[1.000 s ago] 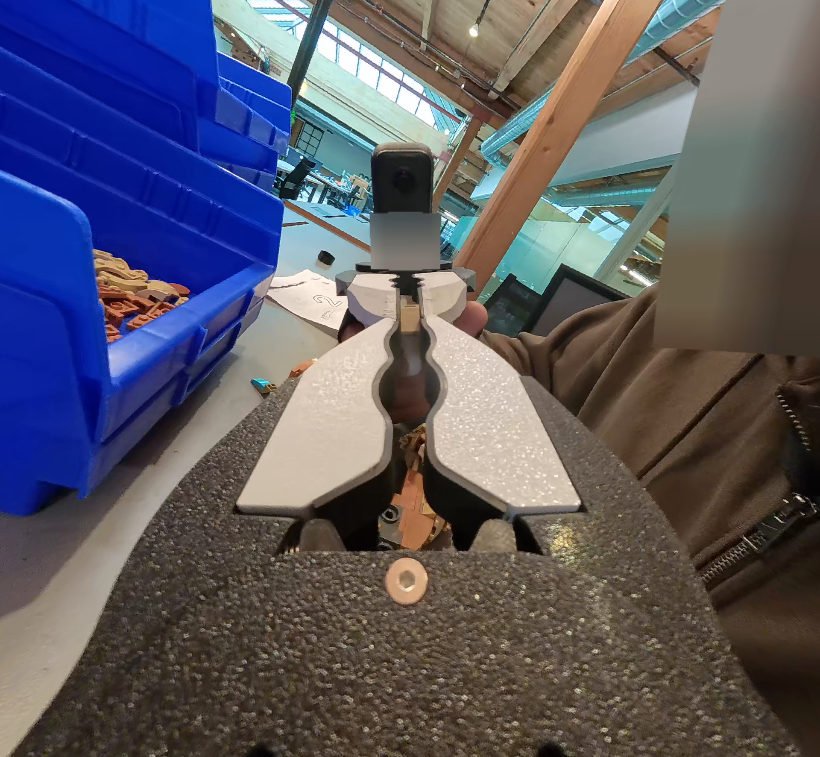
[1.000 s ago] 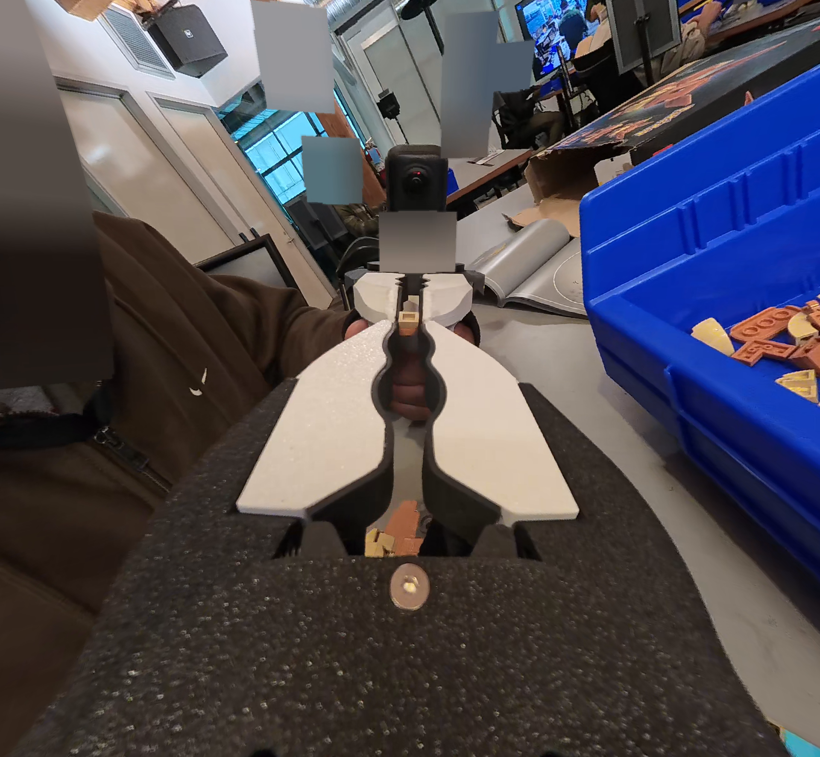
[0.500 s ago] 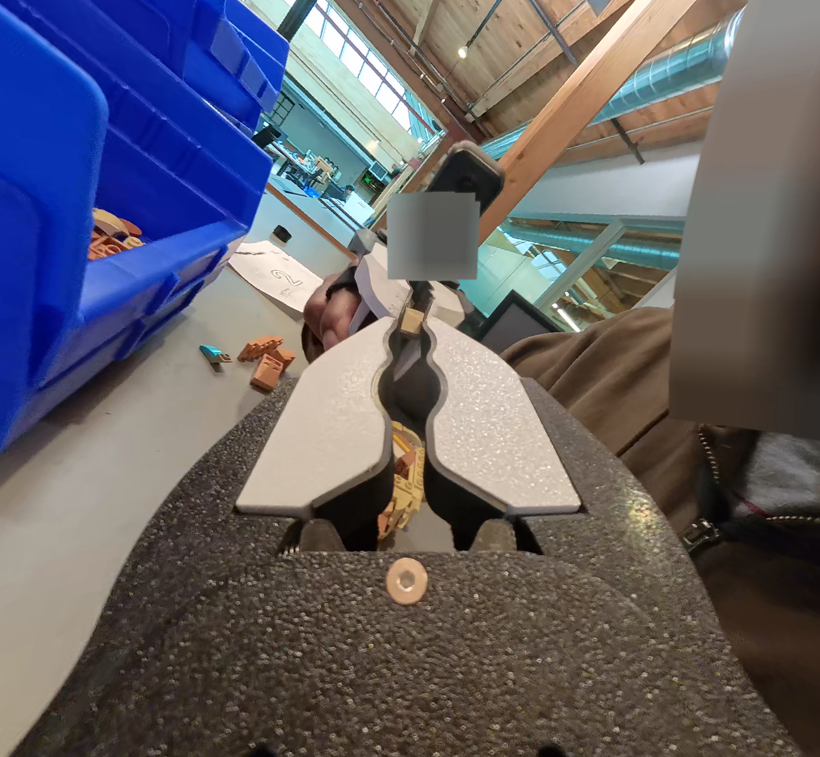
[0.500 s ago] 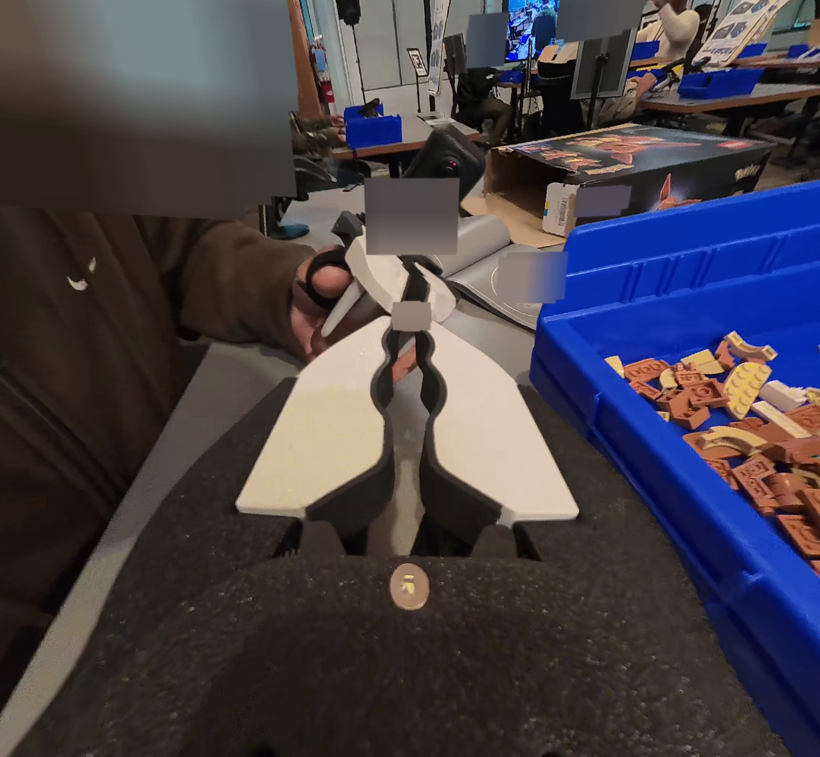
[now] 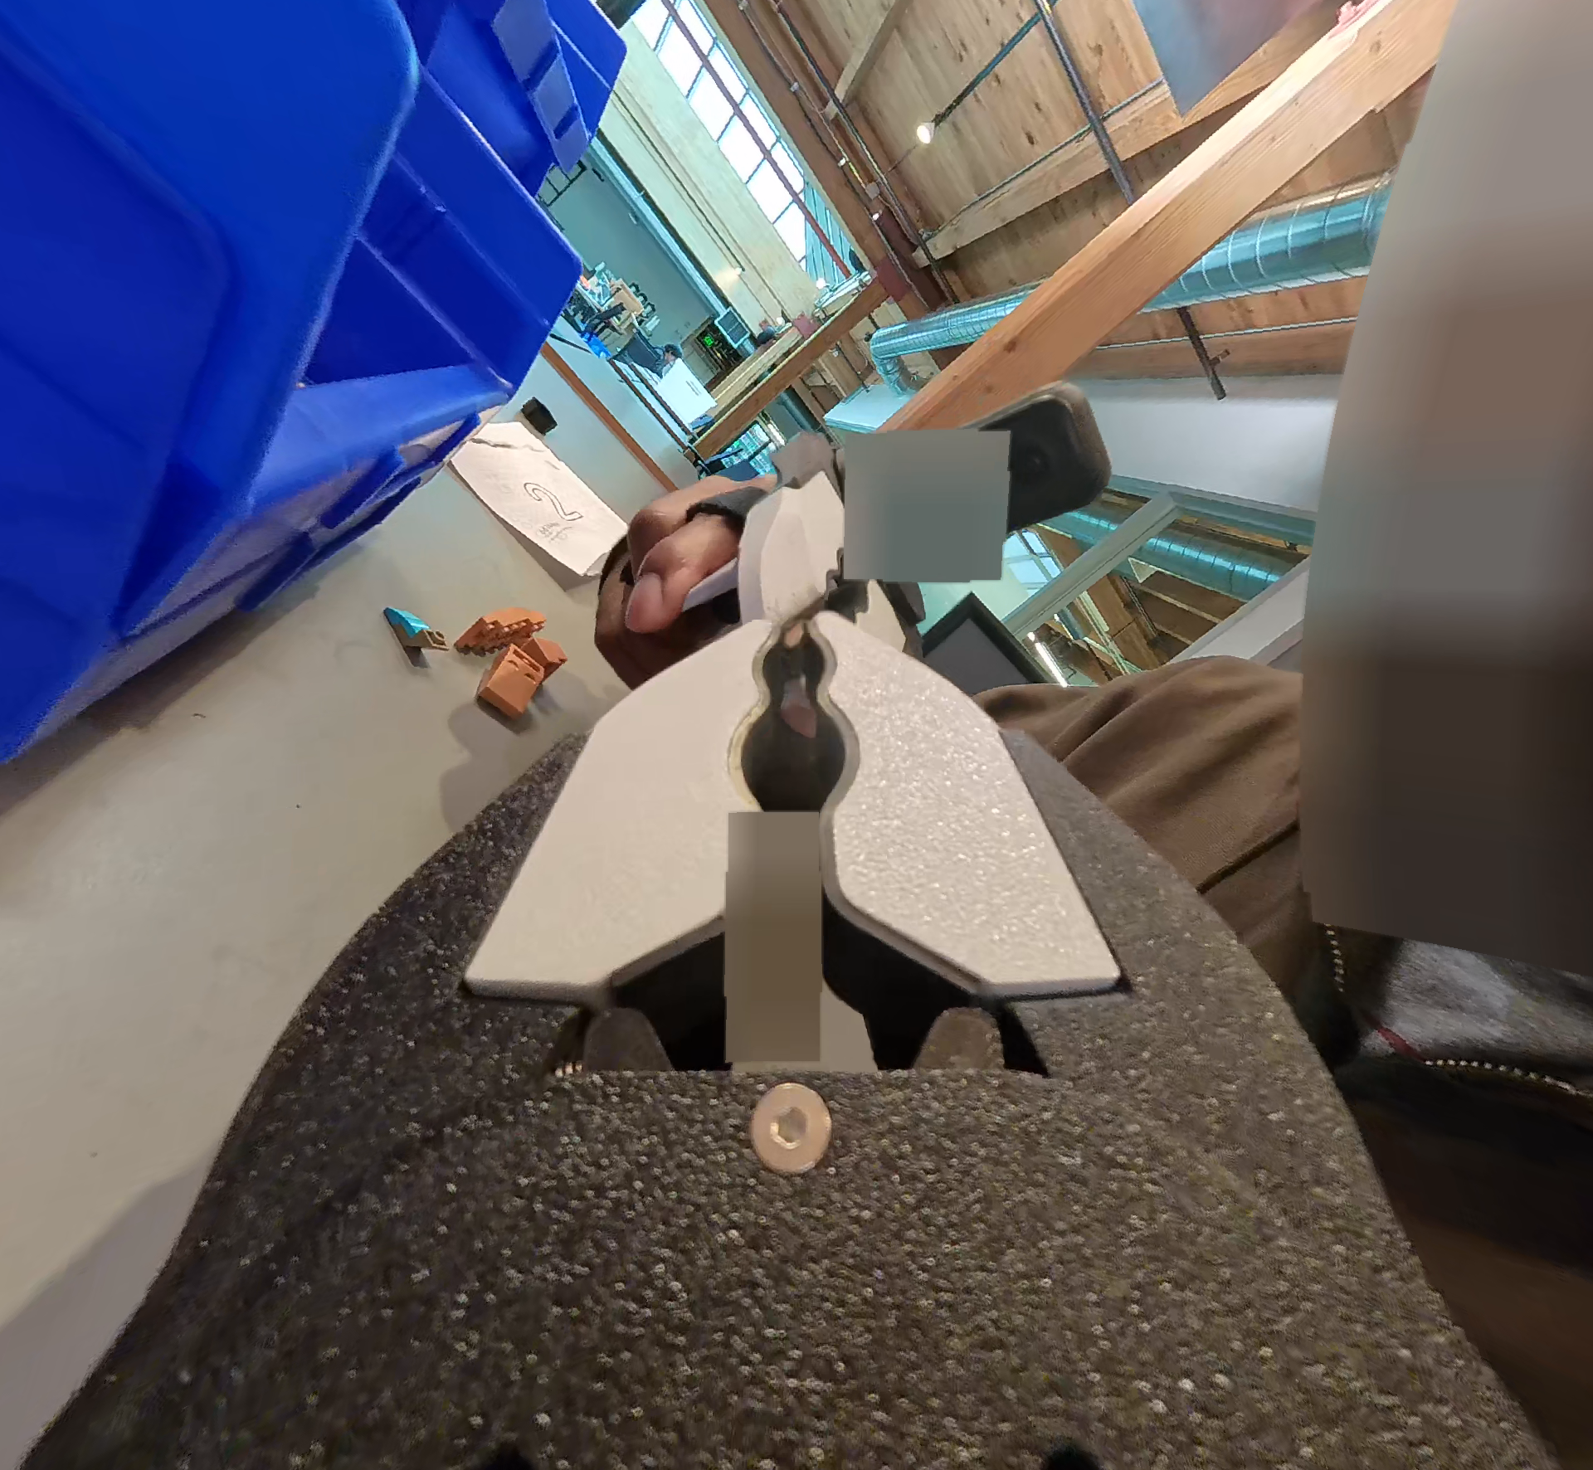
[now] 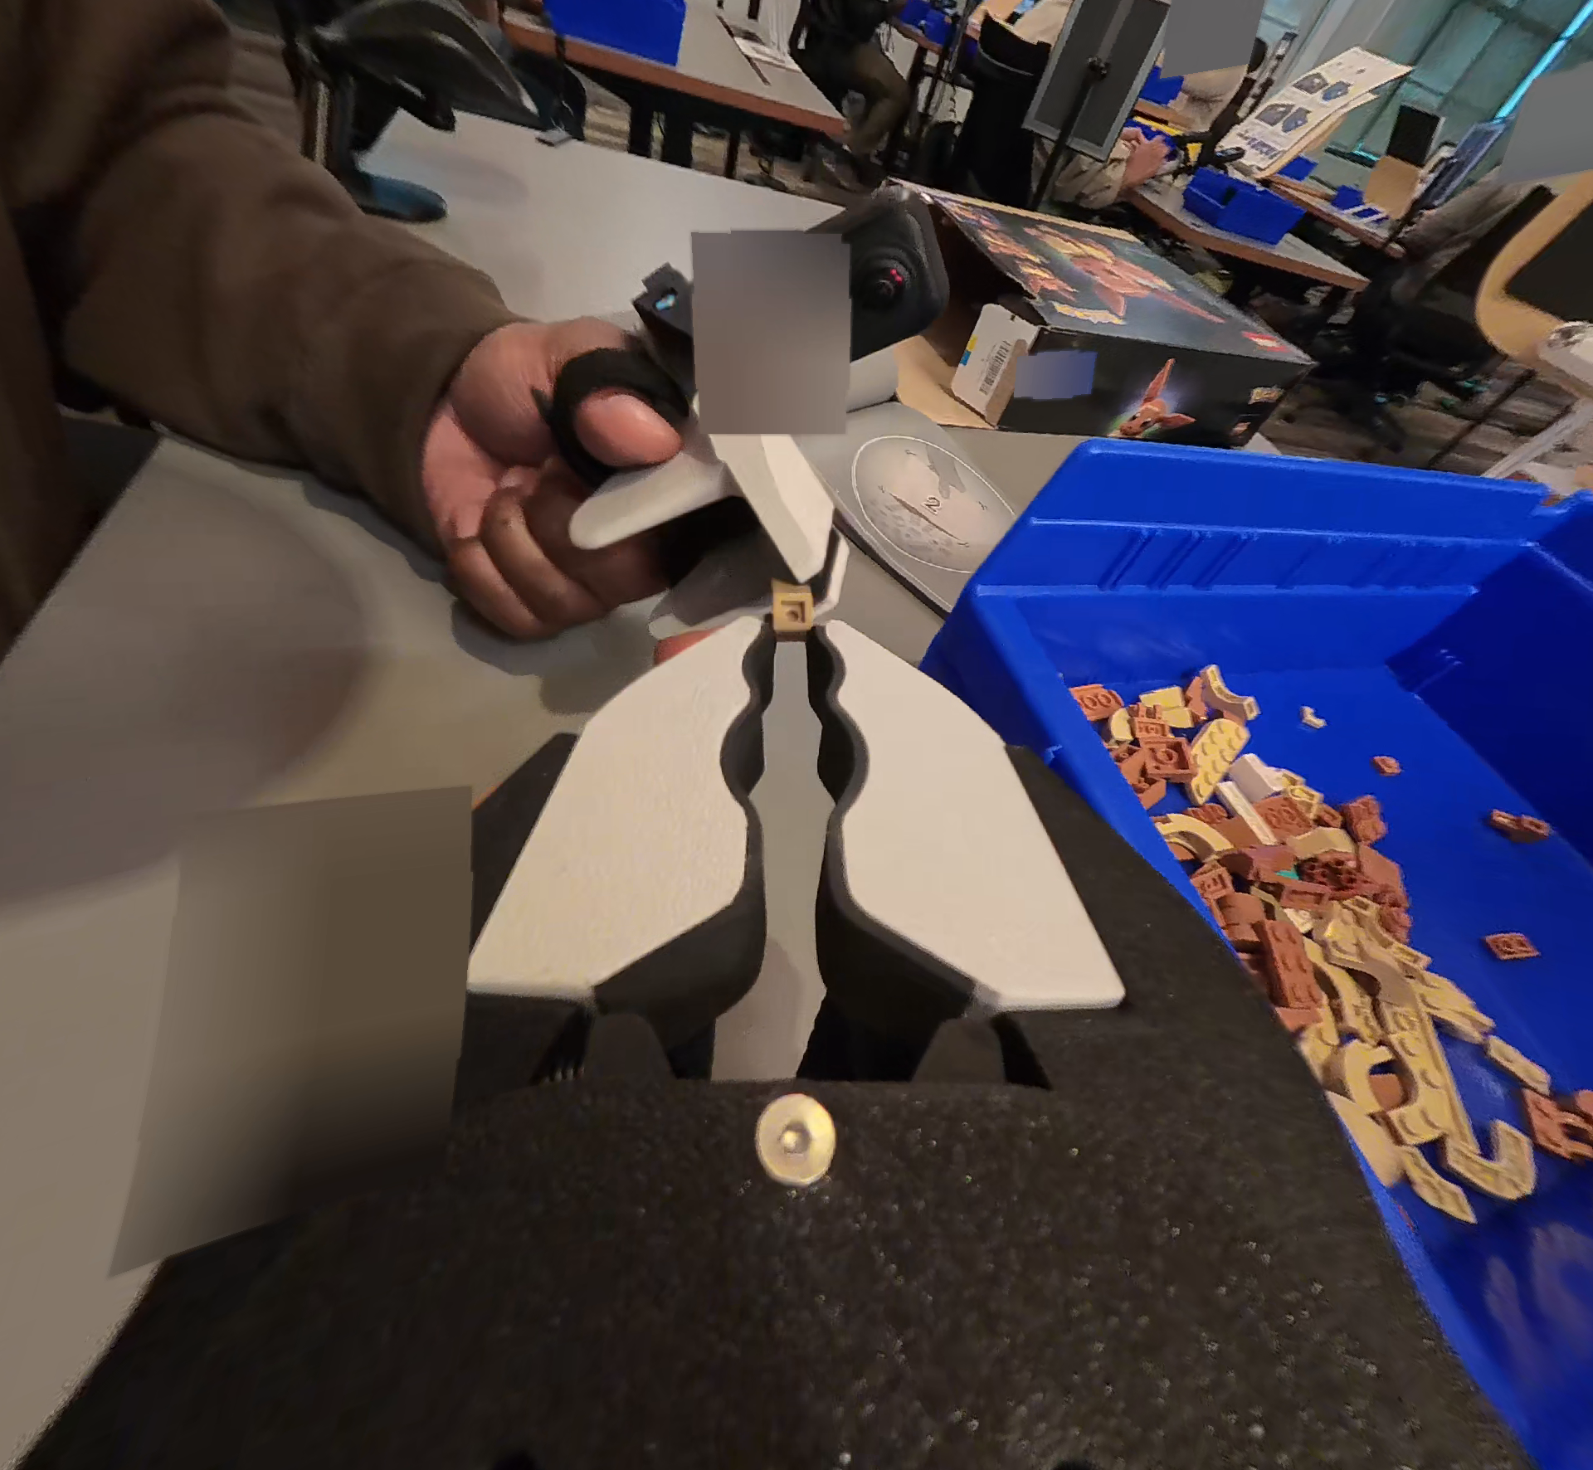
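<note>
My two grippers meet tip to tip above the grey table. In the right wrist view my right gripper is shut on a small tan brick, whose square face with a round mark is toward the camera. The left gripper, held in a hand, comes in tilted from above and its fingertips sit on the same brick. In the left wrist view my left gripper is nearly closed, with a thin tan sliver of the brick pinched between its pads. The right gripper's fingers show just beyond.
Stacked blue bins stand to the left. A teal piece, orange bricks and a paper sheet lie on the table. A blue bin of brown and tan bricks is on the right, with a booklet and a printed box behind. My left and right fingertips are right by each other.
Both grippers have rolled and tilted while staying tip to tip. The left pads have closed narrower. The right gripper has kept its hold on the tan brick, and its view now looks down on the table and bin.
</note>
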`<state>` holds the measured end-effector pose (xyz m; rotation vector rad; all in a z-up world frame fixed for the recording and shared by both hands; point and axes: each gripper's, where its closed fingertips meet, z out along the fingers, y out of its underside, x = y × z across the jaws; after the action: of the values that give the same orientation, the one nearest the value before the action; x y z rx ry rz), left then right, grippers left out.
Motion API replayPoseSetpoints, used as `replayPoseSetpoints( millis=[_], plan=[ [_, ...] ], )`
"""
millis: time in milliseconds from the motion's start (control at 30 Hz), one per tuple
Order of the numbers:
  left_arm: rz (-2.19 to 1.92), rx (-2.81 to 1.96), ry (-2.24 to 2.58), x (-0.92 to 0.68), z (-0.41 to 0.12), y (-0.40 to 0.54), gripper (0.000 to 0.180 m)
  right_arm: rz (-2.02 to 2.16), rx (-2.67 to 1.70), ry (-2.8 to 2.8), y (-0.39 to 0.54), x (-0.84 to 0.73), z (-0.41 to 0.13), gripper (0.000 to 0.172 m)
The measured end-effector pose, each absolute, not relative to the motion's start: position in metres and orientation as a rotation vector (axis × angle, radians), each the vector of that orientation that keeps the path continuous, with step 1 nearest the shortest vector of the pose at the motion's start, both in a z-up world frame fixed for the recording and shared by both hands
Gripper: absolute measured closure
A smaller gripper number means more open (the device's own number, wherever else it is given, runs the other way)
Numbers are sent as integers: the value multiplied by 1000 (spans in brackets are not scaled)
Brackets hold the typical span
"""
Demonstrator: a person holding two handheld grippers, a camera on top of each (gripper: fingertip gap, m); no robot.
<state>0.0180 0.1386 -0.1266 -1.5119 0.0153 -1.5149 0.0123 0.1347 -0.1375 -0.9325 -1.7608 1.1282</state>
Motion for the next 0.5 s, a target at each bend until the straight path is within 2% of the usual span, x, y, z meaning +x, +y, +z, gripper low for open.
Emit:
replayPoseSetpoints(
  millis=[100, 233, 500],
  plan=[
    [-1514, -1528, -9, 15, -129, 141, 178, 1072, -931, -1764, 136, 10, -141, 164],
    [-1451, -1534, 2, 13, -128, 144, 177, 1208, -1049, -1715, 139, 8, -139, 164],
    [-993, -1639, 383, 18, -133, 139, 166, 1610, -1306, -1666, 140, 14, -135, 164]
  ],
)
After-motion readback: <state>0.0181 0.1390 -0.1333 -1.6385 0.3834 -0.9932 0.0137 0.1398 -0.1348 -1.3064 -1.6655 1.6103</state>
